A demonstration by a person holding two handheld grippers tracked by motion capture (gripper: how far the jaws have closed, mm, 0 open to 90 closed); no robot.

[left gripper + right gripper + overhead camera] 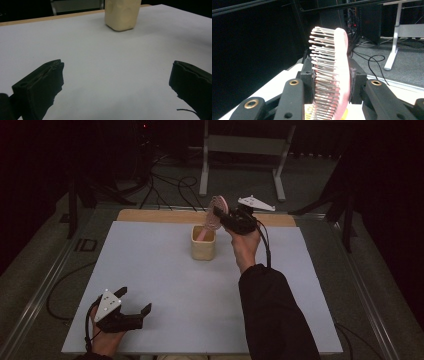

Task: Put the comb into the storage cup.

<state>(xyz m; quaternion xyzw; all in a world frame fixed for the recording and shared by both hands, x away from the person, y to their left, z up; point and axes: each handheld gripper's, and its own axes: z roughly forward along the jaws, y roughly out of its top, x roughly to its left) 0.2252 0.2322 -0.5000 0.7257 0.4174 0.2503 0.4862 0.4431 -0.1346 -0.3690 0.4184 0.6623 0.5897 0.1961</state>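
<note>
Right hand-held gripper [218, 213]: clamped on the pink hairbrush [216, 214], jaws pressed to both sides of its head, bristles against one pad and the smooth pink back against the other
Pink hairbrush: up over the cup, tilted, handle end dipping down into the opening, head sticking out above the rim; in the right gripper view [332, 75] the bristles face left
Beige cup [203, 243]: upright near the far middle of the tabletop [165, 275], just left of the right hand; it also shows at the top of the left gripper view [121, 14]
Left hand-held gripper [134, 301]: jaws spread wide, nothing between them, resting at the near left corner of the tabletop, well apart from the cup
Person: dark sleeve [272, 312] reaching in from the near right edge
</note>
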